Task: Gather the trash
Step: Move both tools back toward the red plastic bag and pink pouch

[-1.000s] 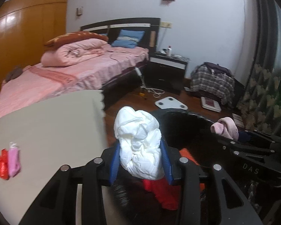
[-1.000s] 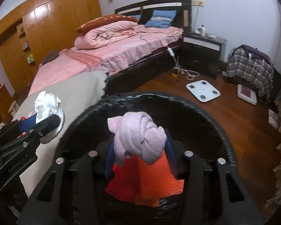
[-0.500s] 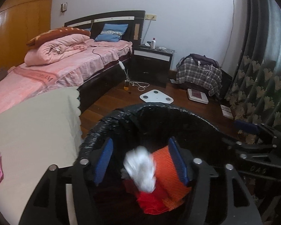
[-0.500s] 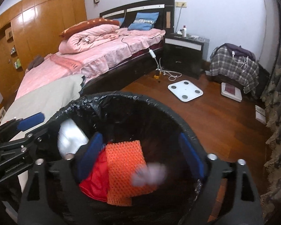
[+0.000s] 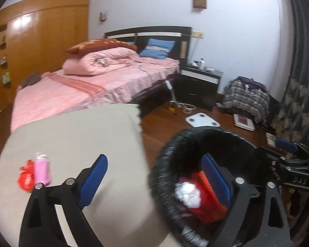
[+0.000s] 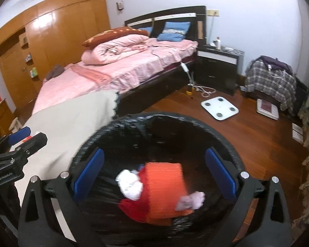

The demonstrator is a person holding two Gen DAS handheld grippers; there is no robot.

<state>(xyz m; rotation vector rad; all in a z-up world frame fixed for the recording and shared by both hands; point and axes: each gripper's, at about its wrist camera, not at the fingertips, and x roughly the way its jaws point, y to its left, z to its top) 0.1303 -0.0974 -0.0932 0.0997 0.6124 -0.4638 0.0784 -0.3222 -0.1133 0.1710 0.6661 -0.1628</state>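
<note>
A black-lined trash bin (image 6: 226,142) sits on the floor beside a grey table (image 5: 76,135). Inside lie a white crumpled wad (image 6: 130,184), an orange knit piece (image 6: 164,187), red trash (image 6: 134,207) and a pink wad (image 6: 190,200). My right gripper (image 6: 154,175) is open and empty above the bin. My left gripper (image 5: 154,179) is open and empty, straddling the bin's left rim (image 5: 160,164) and the table edge. A red wrapper (image 5: 25,180) and a pink packet (image 5: 42,170) lie on the table at the left.
A pink bed (image 5: 105,82) stands behind the table, with a dark nightstand (image 5: 199,84). A white scale (image 6: 219,108) and cables lie on the wood floor. A plaid-covered pile (image 6: 272,76) and a patterned curtain (image 5: 298,107) are at the right.
Both grippers opened and dropped their loads: the white wad and the pink wad now lie in the bin. The left gripper has swung left toward the table.
</note>
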